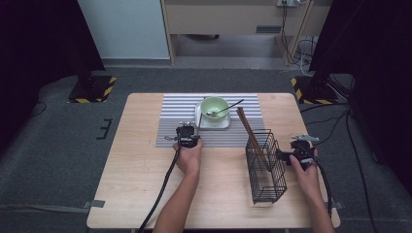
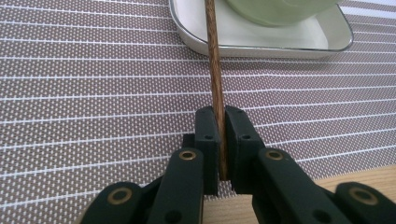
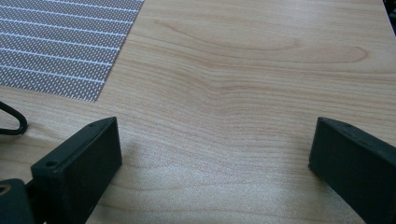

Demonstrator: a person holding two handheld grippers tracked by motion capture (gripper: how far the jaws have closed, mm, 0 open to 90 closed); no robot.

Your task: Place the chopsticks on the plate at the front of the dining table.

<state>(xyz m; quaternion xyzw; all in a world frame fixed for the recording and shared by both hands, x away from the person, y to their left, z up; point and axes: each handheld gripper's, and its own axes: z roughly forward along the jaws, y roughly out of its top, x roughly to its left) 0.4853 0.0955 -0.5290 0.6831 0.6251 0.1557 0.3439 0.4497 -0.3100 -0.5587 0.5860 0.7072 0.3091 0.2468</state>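
My left gripper (image 1: 190, 130) is at the near edge of the striped mat (image 1: 184, 114), just short of the white tray (image 1: 212, 124). In the left gripper view it (image 2: 218, 114) is shut on a brown wooden chopstick (image 2: 214, 65), whose far end runs up over the tray's rim (image 2: 196, 42). A pale green bowl (image 1: 214, 107) with a dark-handled spoon (image 1: 229, 108) stands on the tray. My right gripper (image 1: 291, 155) is beside the black wire basket (image 1: 266, 170), which holds wooden chopsticks (image 1: 247, 127). Its jaws (image 3: 210, 135) stand open over bare wood.
The wooden table (image 1: 141, 165) ends close behind both hands. A cable (image 1: 163, 189) trails from the left gripper toward the near edge. In the right gripper view the mat's corner (image 3: 60, 42) is at top left and a black loop (image 3: 11, 122) lies at the left edge.
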